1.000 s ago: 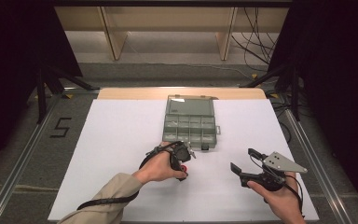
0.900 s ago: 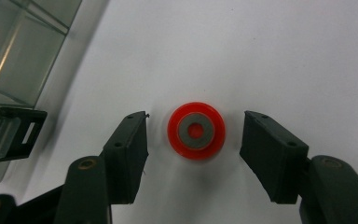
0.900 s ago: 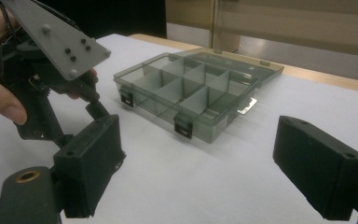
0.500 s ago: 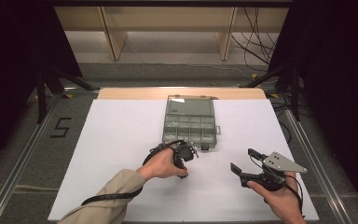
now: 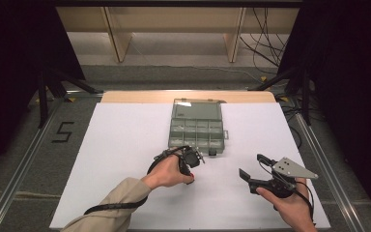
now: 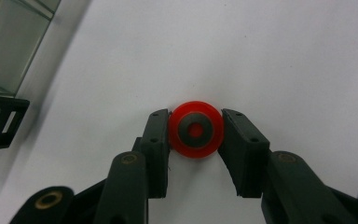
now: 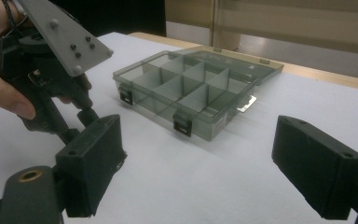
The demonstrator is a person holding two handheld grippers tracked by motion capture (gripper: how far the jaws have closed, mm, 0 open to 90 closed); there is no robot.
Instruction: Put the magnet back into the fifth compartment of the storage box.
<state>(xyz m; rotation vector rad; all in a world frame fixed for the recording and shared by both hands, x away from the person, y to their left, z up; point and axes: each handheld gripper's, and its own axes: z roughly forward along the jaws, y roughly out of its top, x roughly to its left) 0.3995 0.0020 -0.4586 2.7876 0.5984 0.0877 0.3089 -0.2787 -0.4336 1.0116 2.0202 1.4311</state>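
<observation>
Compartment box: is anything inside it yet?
The compartment box is closed; through its clear lid the compartments nearest the right gripper look empty. The far ones are too dim to judge. The red wheel sits outside, between the left gripper's pads.

The person is wearing a tan sleeve [image 5: 111, 205] on the left arm, and a thin black cable [image 5: 107, 208] is trailing along it. The left claw [image 6: 196, 133] is showing two matt black pads [image 6: 157, 140] with small round screw holes, each riding on a black arm with a brass-coloured pivot ring [image 6: 48, 200]. The right claw [image 7: 205, 168] is showing thick, blocky black pads [image 7: 317, 163] with rounded corners. On top of the right claw [image 5: 251, 166] a grey three-cornered plate [image 5: 293, 169] is sitting, dotted with tiny dark screws, and a black cable [image 5: 310, 195] is looping round the wrist.
</observation>
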